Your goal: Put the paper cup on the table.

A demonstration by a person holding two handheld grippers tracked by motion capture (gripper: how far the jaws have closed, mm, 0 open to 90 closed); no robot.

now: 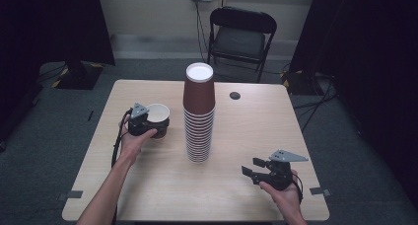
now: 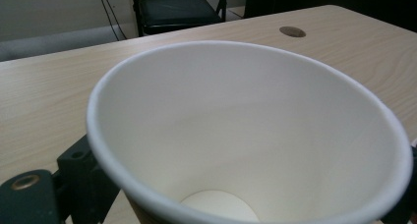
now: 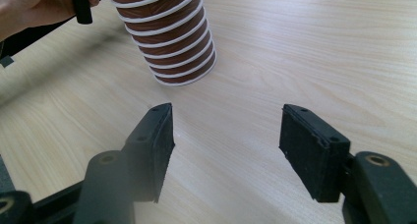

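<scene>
A tall stack of brown paper cups (image 1: 199, 117), mouths down, stands in the middle of the wooden table (image 1: 162, 190). Its lower cups (image 3: 169, 42) show in the right gripper view. Left of the stack, my left gripper (image 1: 150, 125) is shut on a single brown paper cup (image 1: 158, 114). That cup stands mouth up and its white inside (image 2: 246, 130) lies between the jaws. At the table's near right, my right gripper (image 1: 250, 168) is open and points toward the stack. Nothing lies between its pads (image 3: 310, 150), only bare wood.
A black folding chair (image 1: 241, 35) stands behind the table's far edge. A dark round cable hole (image 1: 235, 95) sits in the tabletop right of the stack. Bits of grey tape (image 1: 317, 191) mark the near corners.
</scene>
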